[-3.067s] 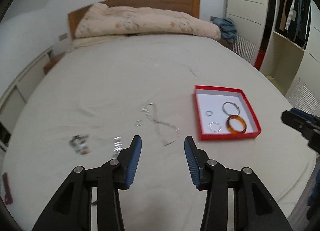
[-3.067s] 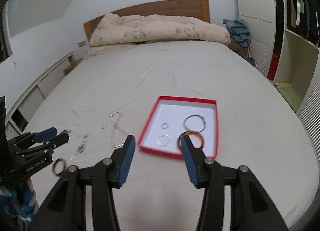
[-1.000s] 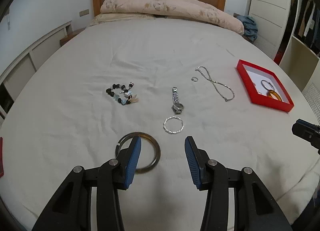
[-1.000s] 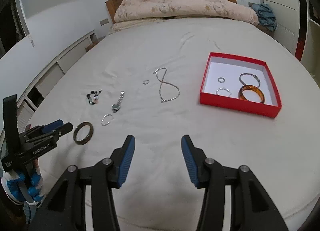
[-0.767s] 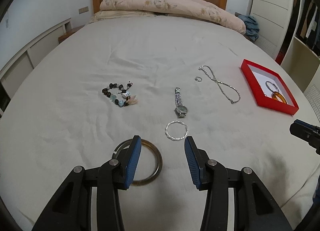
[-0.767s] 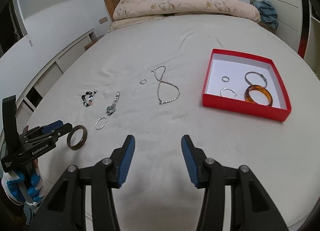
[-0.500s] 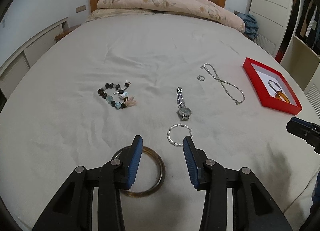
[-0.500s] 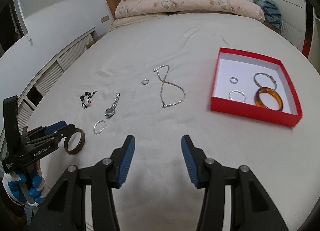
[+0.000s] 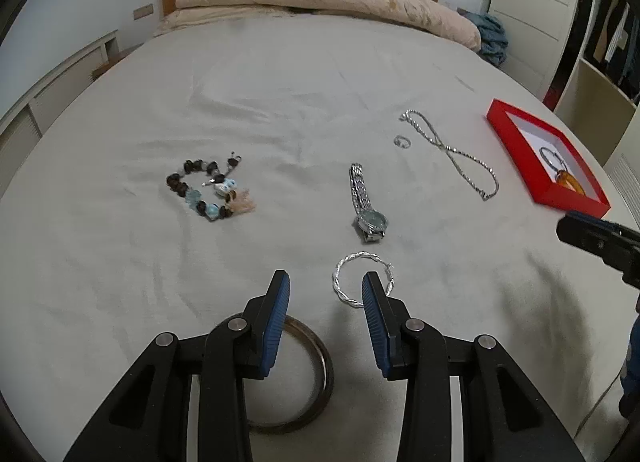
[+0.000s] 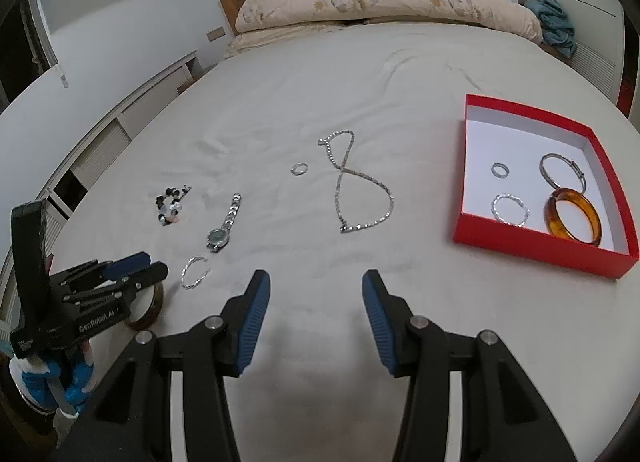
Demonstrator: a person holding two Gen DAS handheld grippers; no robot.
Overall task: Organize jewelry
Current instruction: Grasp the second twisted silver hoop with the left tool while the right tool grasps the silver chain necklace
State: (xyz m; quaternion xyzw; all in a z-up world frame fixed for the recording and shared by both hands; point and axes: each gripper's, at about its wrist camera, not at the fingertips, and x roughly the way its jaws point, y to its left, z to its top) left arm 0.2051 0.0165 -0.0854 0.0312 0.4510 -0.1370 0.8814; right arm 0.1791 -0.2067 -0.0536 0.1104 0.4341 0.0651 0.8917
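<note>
My left claw [image 9: 323, 314] had come down over the dark brown bangle [image 9: 316, 378] lying near the foot of the bed [image 9: 280, 73], where a moment earlier it had hung farther back from it. Its jaws were closing, with one blue pad inside the ring and the bangle's right arc lying between the two pads, though they did not yet press on it. I judged this the start of the next pick, the bangle being bound for the red box [image 10: 536, 250].

My right claw [image 10: 316, 302] stood partly open over bare sheet and held nothing.

The box sat to the right, already holding an amber bangle [image 10: 574, 219], a thin silver bangle [image 10: 562, 171], a twisted silver hoop [image 10: 510, 209] and a small ring [image 10: 500, 170]. On the sheet outside it lay the silver chain [image 10: 360, 189], another small ring [image 10: 299, 169], the wristwatch [image 10: 224, 229], a beaded bracelet [image 9: 208, 193] and a second twisted hoop [image 9: 360, 280], just beside my left claw's right pad.

The only writing I could read was "GenRobot.AI", in white on the side of the left claw's body in the right wrist view.
</note>
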